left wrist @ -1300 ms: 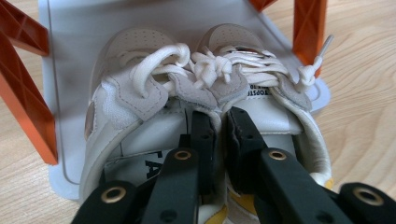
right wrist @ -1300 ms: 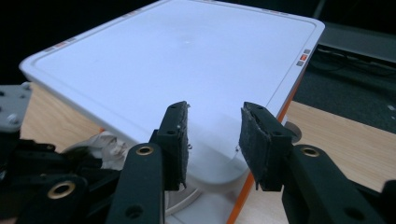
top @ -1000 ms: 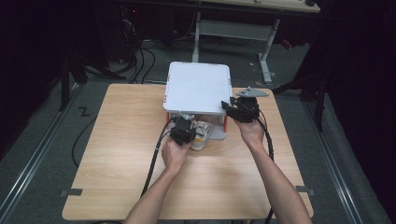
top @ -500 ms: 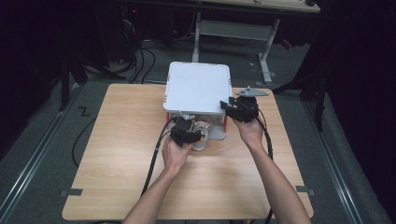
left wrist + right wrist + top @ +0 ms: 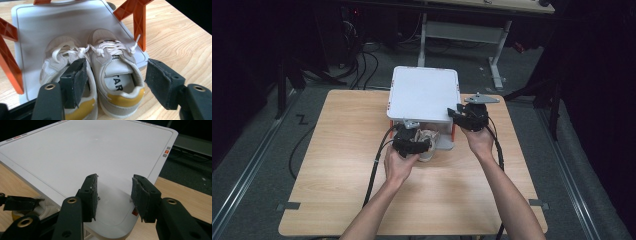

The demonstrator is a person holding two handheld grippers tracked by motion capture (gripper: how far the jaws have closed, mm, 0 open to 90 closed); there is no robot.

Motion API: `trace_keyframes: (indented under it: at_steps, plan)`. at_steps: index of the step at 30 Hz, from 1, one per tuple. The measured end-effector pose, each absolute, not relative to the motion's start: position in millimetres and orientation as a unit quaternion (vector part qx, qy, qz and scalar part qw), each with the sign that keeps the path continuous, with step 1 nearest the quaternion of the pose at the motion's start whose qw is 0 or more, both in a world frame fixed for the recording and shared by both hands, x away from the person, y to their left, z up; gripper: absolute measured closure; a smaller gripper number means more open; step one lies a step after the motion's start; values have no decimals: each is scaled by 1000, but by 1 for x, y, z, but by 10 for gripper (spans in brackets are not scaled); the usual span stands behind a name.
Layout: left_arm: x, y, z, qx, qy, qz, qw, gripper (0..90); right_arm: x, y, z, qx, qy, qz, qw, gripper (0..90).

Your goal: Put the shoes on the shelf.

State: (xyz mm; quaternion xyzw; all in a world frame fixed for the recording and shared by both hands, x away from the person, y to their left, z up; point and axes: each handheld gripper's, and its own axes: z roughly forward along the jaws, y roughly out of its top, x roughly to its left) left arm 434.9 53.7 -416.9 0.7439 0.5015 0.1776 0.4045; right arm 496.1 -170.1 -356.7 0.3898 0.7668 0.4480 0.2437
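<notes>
High view: a two-tier white plastic rack with orange struts (image 5: 424, 95) sits at the far-centre of the light wooden table (image 5: 337, 165). The left gripper (image 5: 421, 146) is at the rack's near opening, right by a pair of small white sneakers w/ yellow heel tabs (image 5: 430, 140) on the lower shelf. The right gripper (image 5: 458, 112) hovers at the top shelf's near right corner, prob. to steady the rack while the shoes get handled.

Left gripper view: jaws wide open, not clamped on anything. One pad sits inside the collar of the left-hand sneaker (image 5: 61, 72); the other stands outside the right-hand sneaker (image 5: 116, 75). So the jaws straddle the right-hand shoe's heel end and the adjoining wall of its partner, which looks like a setup for a pinch. Shoes lie side by side, touching, on the grey lower tray (image 5: 30, 27). Long axis runs front-to-back: toes point into the rack, heels toward the person, i.e. easy reach from the open side.

Right gripper view: jaws apart, nothing between them, poised just over the white top panel (image 5: 87, 152); contact w/ it can't be told.
</notes>
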Motion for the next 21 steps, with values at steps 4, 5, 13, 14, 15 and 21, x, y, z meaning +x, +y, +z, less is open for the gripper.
trace_keyframes:
  at_steps: [4, 5, 13, 14, 15, 21]
  plan:
    - [425, 56, -409, 752, 488, 190, 401, 298, 496, -170, -357, 390, 767, 448, 243, 563]
    - [422, 57, -408, 756, 483, 194, 397, 291, 496, -170, -357, 390, 767, 448, 244, 563]
    - [401, 62, -414, 768, 490, 217, 349, 167, 496, -170, -357, 389, 767, 447, 245, 562]
    - [399, 63, -416, 769, 494, 214, 345, 157, 496, -170, -357, 389, 767, 447, 245, 561]
    - [398, 64, -419, 769, 499, 209, 341, 156, 496, -170, -357, 390, 767, 447, 245, 562]
    - [399, 65, -439, 774, 521, 182, 310, 127, 496, -169, -357, 390, 766, 449, 245, 559]
